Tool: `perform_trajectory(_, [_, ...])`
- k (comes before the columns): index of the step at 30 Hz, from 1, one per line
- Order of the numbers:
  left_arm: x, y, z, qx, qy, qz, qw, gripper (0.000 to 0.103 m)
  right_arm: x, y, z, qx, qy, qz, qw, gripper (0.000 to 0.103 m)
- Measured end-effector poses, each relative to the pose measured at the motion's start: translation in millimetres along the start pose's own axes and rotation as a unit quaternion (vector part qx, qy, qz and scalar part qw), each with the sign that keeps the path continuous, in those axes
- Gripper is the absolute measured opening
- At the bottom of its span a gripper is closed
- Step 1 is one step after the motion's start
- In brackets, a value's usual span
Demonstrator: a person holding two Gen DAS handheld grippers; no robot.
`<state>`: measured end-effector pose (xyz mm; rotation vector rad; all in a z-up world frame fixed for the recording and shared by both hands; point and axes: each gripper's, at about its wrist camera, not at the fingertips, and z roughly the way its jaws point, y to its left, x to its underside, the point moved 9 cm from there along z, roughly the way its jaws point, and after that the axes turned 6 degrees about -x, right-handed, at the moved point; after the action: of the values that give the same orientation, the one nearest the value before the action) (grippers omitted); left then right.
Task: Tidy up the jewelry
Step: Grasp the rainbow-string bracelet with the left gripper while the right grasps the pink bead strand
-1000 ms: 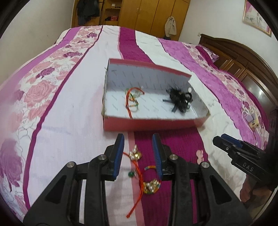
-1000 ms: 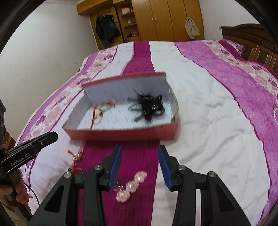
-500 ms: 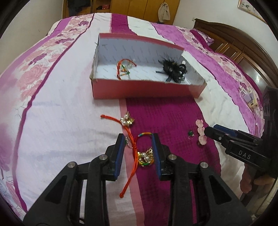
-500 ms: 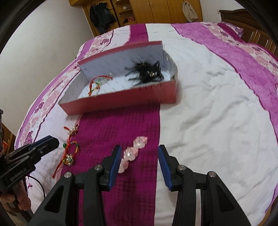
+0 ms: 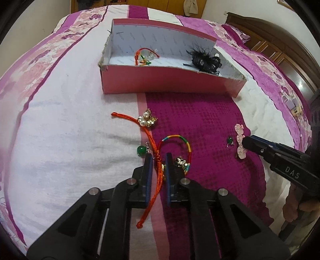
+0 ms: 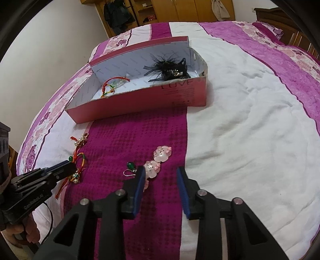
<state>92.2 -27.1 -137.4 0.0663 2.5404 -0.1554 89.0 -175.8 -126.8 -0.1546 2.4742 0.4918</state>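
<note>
- The left hand-held gripper (image 5: 158, 160) is down on the bed (image 5: 60, 124), its blue pads drawn close together around the red cord bracelet (image 5: 154, 192); the cord runs through the narrow gap between them, and whether the pads actually press it cannot be told
- That cord starts at a loose end on the white stripe, passes a gold-and-pearl charm (image 5: 147, 120), goes between the pads and trails out toward the camera
- A rainbow cord bracelet (image 5: 178, 140) arcs just ahead of the right pad, with a gold charm (image 5: 181, 162) at its side; a green bead earring (image 5: 141, 150) lies just left of the left pad
- The right hand-held gripper (image 6: 160, 176) has its pads wide apart and holds nothing; its left pad touches or overlaps the nearest of the pink cat hair clips (image 6: 158, 160), which lie in a row on the magenta stripe
- A second green earring (image 6: 130, 169) lies just left of that clip row
- The pink box (image 5: 170, 82) sits open farther up the bed, holding a red bracelet (image 5: 144, 57) toward its left end and a black feathered hair piece (image 5: 204, 60) toward its right
- Wooden wardrobes (image 6: 160, 10) stand beyond the bed
</note>
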Motion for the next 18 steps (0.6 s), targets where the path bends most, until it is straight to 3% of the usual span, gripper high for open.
perform_trajectory(11, [-3,2,-8,0.015,-0.011,-0.007,0.9998,0.000,-2,6,-2,-0.038,-0.010,0.008,0.999,0.006])
perform_trajectory(18, [-17,1,-33,0.033,-0.042,-0.021,0.9983,0.000,-11,8,-19,-0.058,-0.041,0.011,0.997,0.003])
